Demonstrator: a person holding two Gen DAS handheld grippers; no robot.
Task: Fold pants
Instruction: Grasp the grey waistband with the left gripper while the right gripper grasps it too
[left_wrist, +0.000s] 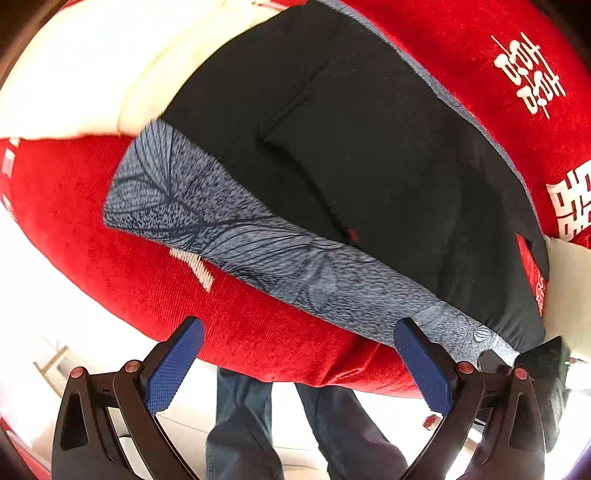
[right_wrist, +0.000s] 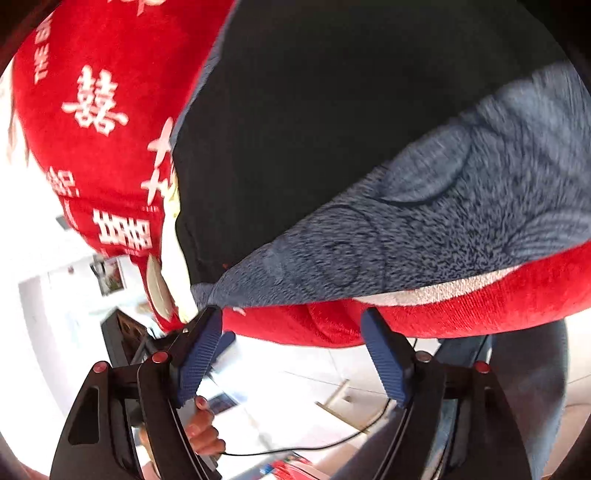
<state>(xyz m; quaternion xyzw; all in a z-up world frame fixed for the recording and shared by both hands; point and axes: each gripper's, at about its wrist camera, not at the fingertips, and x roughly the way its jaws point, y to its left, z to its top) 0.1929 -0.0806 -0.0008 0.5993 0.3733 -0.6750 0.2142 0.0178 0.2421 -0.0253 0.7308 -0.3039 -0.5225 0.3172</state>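
Left wrist view: the pants (left_wrist: 369, 155) lie on a red blanket (left_wrist: 110, 258) with white characters, showing as a compact black panel edged by a grey leaf-patterned band (left_wrist: 229, 236) — they look already doubled over at least once, the black layer flat and fairly smooth on top. A pale cloth (left_wrist: 92, 66) lies at the far edge, touching the black panel. How many folds are done I cannot tell; by the tidy outline I judge the work well advanced, with perhaps a last fold or a squaring-up left.

The left gripper (left_wrist: 299, 354) hangs over the near edge of the blanket, jaws wide apart with nothing between them. In the right wrist view the right gripper (right_wrist: 291, 343) is likewise parted and empty — its near finger just beside the band's corner (right_wrist: 207, 291), not gripping it. Below, the person's legs (left_wrist: 251, 424) and a hand (right_wrist: 203, 432) show against a pale floor (right_wrist: 295, 387).
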